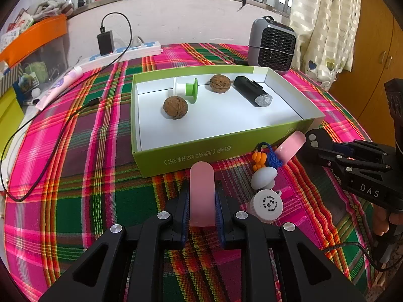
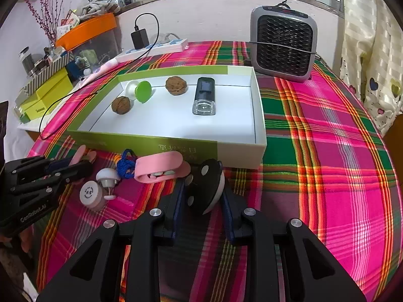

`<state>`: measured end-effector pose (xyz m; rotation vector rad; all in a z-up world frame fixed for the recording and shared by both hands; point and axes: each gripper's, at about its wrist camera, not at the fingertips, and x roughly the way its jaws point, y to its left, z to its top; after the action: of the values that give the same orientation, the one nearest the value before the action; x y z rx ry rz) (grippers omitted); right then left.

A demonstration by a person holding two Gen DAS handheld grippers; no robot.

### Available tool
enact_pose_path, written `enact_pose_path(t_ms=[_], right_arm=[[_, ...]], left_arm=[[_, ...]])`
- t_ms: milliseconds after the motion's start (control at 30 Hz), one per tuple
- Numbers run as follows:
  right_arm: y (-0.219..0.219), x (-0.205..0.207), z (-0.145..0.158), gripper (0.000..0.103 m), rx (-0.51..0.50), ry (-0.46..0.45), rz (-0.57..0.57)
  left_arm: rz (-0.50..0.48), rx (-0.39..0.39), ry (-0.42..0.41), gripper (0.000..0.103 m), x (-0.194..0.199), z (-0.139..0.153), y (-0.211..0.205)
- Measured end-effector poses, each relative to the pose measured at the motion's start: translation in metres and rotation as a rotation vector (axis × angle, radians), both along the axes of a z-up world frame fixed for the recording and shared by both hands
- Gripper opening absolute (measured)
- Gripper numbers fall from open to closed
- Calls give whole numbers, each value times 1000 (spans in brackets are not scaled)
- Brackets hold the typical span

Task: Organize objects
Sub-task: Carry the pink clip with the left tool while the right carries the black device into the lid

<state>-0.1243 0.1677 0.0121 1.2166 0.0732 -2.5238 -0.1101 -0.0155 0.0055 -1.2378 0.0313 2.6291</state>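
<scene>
My left tool (image 1: 201, 214) is black plastic, made of flat bars with three-sided holes cut in them. Round silver screws (image 1: 116, 228) sit on its joints. Its two fingers have dark blue pads (image 1: 185, 216) on the inside. My right tool (image 2: 203, 209) looks the same, black with silver screws and blue pads. White letters are printed on the side of each tool. A thin black cable (image 1: 352, 248) hangs near the right one.

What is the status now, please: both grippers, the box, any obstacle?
Left gripper shut on pink strip. Right gripper shut on black disc. Box ahead, holding two walnuts; no obstacle seen.
</scene>
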Motion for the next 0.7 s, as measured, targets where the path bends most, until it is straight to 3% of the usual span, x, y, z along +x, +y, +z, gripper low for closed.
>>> enact_pose_path(t_ms=[700], right_arm=[[-1, 4, 4, 28, -14, 6, 15]], left_arm=[[7, 6, 10, 16, 3, 5, -2]])
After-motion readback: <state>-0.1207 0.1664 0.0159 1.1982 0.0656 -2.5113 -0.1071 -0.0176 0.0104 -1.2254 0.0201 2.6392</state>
